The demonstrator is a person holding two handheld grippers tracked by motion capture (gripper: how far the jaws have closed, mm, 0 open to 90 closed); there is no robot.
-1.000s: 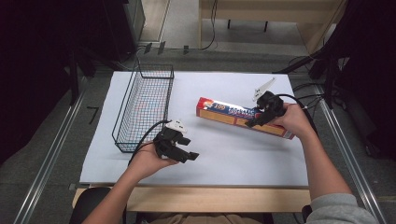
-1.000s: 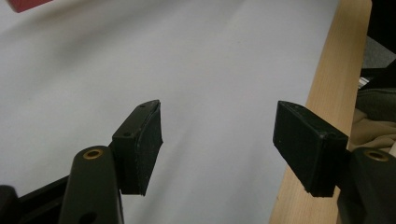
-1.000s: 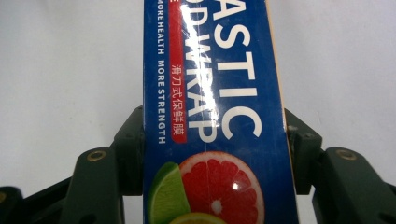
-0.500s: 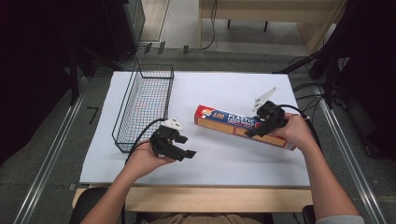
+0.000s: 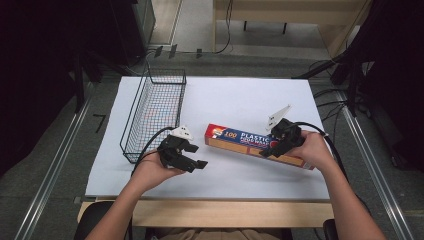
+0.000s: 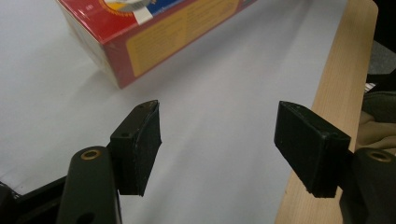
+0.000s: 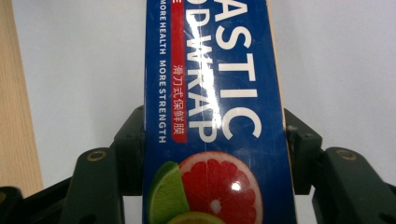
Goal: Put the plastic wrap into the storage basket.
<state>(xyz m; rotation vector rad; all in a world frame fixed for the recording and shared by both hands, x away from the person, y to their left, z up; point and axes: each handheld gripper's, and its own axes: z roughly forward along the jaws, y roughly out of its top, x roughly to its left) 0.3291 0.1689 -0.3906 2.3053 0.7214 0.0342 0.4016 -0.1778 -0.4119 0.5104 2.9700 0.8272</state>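
White-topped table (image 5: 240, 100) with wooden front edge, black wire basket (image 5: 155, 112) resting left of centre, plastic wrap box (image 5: 235, 139) lying flat right of centre, well apart

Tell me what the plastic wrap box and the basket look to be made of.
Plastic wrap box: likely glossy printed cardboard; the right gripper view shows glare streaks on its blue face, and the left gripper view shows crisp folded edges. Basket: thin dark wire, probably coated metal; the open grid lets the white table show through.
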